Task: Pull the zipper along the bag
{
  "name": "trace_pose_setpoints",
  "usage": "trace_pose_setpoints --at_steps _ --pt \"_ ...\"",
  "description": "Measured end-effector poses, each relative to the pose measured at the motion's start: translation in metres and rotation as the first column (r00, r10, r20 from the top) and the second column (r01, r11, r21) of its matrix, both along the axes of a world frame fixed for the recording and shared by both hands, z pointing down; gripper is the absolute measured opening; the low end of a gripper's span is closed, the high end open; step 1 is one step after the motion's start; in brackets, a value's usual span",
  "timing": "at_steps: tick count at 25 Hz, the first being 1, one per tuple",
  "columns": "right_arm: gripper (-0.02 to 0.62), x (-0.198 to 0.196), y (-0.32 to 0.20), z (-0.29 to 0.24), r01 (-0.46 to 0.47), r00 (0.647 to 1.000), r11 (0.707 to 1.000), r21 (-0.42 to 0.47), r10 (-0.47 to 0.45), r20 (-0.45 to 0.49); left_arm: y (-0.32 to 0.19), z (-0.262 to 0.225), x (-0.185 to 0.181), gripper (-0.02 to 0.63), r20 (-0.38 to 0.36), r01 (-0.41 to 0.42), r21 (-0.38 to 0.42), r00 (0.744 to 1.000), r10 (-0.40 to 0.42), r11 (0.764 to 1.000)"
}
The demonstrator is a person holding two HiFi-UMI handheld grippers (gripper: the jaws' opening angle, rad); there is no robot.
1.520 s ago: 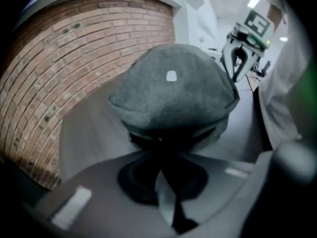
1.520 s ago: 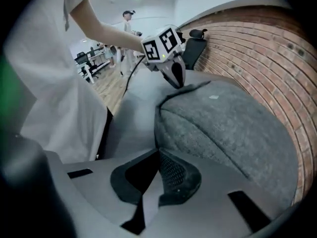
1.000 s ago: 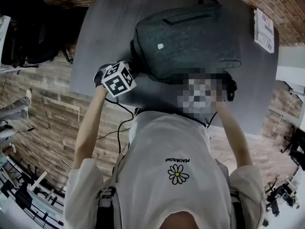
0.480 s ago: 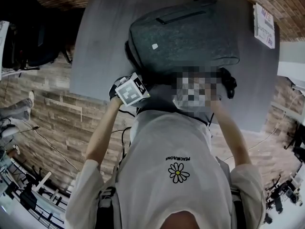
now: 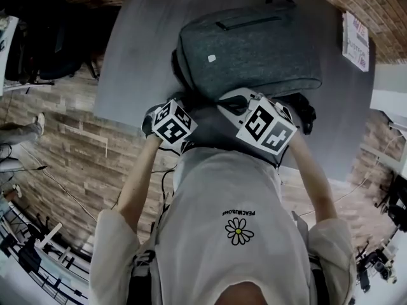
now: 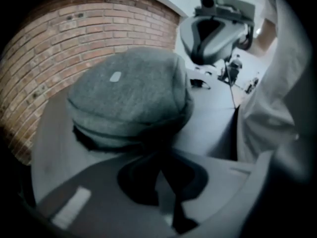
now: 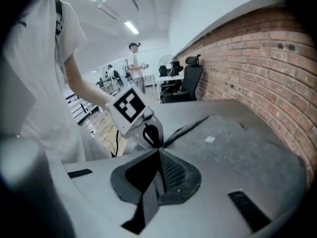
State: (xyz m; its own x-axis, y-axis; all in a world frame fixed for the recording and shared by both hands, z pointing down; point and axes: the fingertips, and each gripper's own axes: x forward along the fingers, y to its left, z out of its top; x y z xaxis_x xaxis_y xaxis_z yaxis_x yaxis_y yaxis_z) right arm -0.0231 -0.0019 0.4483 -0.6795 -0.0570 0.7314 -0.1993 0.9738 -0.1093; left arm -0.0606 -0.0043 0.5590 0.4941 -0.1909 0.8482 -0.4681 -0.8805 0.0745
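Observation:
A grey backpack [image 5: 254,49] lies flat on the dark table [image 5: 146,43]. My left gripper [image 5: 187,103] is at the bag's near left corner, its marker cube [image 5: 173,122] facing up. In the left gripper view the left gripper [image 6: 159,150] has just been closing. It is shut, with its tips in the dark zipper seam under the backpack [image 6: 129,93]; the pull itself is lost in shadow. My right gripper [image 5: 221,99] hovers at the bag's near edge. The right gripper [image 7: 158,151] is shut with nothing seen between its fingers, right beside the left gripper [image 7: 153,139].
A printed card [image 5: 355,40] lies at the table's right edge. The bag's black straps [image 5: 308,116] spill over the near right side. A cable [image 5: 162,170] hangs below the left hand. A brick wall [image 7: 257,58] and an office chair [image 7: 190,76] stand beyond the table.
The left gripper has slid right and toward the person, round the bag's near left corner. The right gripper, hidden before, now shows lifted at the bag's near edge.

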Motion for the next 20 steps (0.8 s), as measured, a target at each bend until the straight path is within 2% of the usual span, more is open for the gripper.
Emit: trace_pose_setpoints --at_steps 3,5,8,12,14,16,20 --pt "0.005 -0.005 -0.04 -0.025 -0.03 1.0 0.994 0.101 0.03 0.008 -0.027 -0.002 -0.033 0.006 0.016 0.131 0.055 0.991 -0.132 0.99" --pt "0.012 -0.001 -0.063 -0.025 -0.049 0.998 0.991 0.124 0.053 -0.029 -0.047 -0.005 -0.051 0.005 0.017 0.182 0.093 0.983 -0.184 0.979" --pt "0.017 -0.001 -0.078 -0.01 -0.072 0.993 0.994 0.084 0.08 -0.089 -0.079 -0.006 -0.077 0.005 0.072 0.189 0.148 0.977 -0.202 0.971" --pt "0.003 -0.031 -0.095 0.011 -0.08 0.993 0.997 0.018 0.081 -0.087 -0.121 -0.006 -0.102 0.005 0.11 0.225 0.195 0.962 -0.249 0.955" --pt "0.002 -0.049 -0.107 0.011 -0.086 0.993 0.995 -0.05 0.082 -0.08 -0.136 -0.004 -0.108 0.006 0.104 0.246 0.202 0.957 -0.27 0.948" --pt "0.002 -0.068 -0.124 0.014 -0.11 0.991 0.98 -0.164 0.096 -0.092 -0.145 -0.002 -0.11 0.005 0.097 0.267 0.198 0.952 -0.29 0.943" --pt "0.002 -0.077 -0.151 0.045 -0.236 0.96 0.903 -0.358 0.16 -0.229 -0.139 -0.004 -0.106 0.005 0.053 0.318 0.197 0.941 -0.334 0.928"
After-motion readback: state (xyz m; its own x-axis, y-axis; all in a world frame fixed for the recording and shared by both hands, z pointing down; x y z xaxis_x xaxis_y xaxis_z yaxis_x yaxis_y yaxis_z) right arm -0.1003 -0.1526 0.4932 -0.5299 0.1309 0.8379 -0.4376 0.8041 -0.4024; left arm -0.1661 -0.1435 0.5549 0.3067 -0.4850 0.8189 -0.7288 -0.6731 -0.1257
